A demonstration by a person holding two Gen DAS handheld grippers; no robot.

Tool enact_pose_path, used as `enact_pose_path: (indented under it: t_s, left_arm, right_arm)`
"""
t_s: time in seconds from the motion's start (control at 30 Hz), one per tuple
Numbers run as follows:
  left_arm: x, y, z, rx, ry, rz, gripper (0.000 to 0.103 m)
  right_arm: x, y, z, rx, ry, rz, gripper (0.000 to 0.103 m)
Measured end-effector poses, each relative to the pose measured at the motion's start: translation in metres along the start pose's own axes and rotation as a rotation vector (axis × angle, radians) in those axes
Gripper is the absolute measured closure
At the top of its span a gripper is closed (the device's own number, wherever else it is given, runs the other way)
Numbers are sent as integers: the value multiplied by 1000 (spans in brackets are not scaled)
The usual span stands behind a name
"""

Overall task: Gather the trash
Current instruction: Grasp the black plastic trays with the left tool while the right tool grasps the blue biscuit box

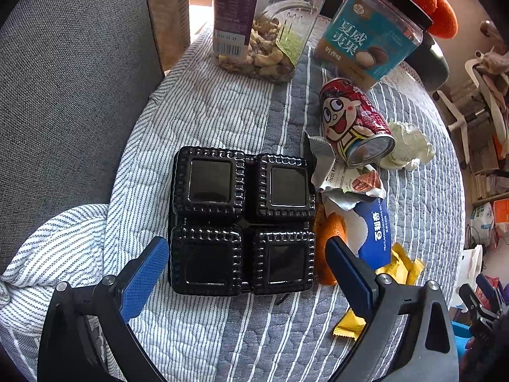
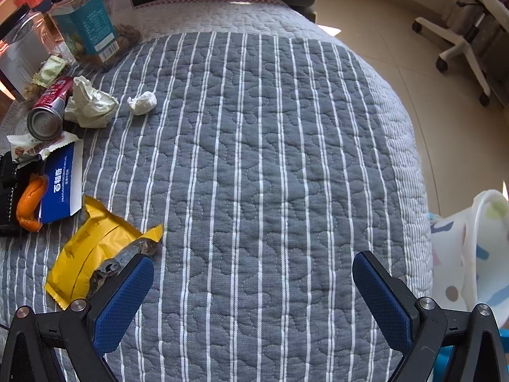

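A black four-cell plastic tray (image 1: 243, 219) lies on the striped quilt, its near end between the wide jaws of my left gripper (image 1: 246, 246); the blue pads do not touch it. Right of it lie orange peel (image 1: 331, 232), a blue box (image 1: 375, 232), torn wrappers (image 1: 346, 181), a red can (image 1: 353, 121) on its side and crumpled paper (image 1: 410, 146). My right gripper (image 2: 253, 265) hangs open over bare quilt, a yellow wrapper (image 2: 92, 254) beside its left finger. The can (image 2: 47, 108), blue box (image 2: 62, 184), peel (image 2: 30, 200) and two paper wads (image 2: 92, 105) (image 2: 142, 102) lie at the left.
Two clear snack jars (image 1: 270, 22) (image 1: 372, 35) stand at the quilt's far end. A grey sofa arm (image 1: 70, 79) rises on the left. A patterned white bag (image 2: 470, 254) hangs past the quilt's right edge. An office chair base (image 2: 458, 44) stands on the floor.
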State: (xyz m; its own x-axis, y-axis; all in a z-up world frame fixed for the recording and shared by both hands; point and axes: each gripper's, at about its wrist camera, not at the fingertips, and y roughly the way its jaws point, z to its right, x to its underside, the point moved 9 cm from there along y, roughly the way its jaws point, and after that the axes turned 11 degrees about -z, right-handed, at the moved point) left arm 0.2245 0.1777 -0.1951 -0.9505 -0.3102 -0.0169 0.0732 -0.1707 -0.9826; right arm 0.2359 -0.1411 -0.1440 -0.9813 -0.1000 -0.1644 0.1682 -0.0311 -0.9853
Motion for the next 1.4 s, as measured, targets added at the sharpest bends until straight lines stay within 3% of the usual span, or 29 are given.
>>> enact_pose_path:
  t_s: [0.03, 0.2, 0.3, 0.63, 0.9, 1.23, 1.4]
  left_arm:
    - [1, -2, -1, 16, -5, 2, 7]
    - [2, -10, -19, 6, -16, 22, 41]
    - [3, -3, -28, 10, -39, 4, 49]
    - [4, -4, -27, -8, -10, 16, 54]
    - [13, -44, -18, -8, 39, 113, 54]
    - [18, -72, -35, -44, 47, 169, 54]
    - [15, -71, -37, -43, 39, 168, 54]
  right_arm:
    - [-1, 1, -2, 2, -3, -3, 1]
    - [-5, 6, -14, 6, -25, -7, 1]
    - [-6, 8, -23, 2, -35, -11, 1]
    - [-13, 7, -64, -69, -71, -13, 1]
    - [-27, 9, -110, -192, -80, -3, 1]
    - [-46, 45, -173, -351, -53, -55, 27]
    - [-48, 59, -190, -344, -68, -66, 35]
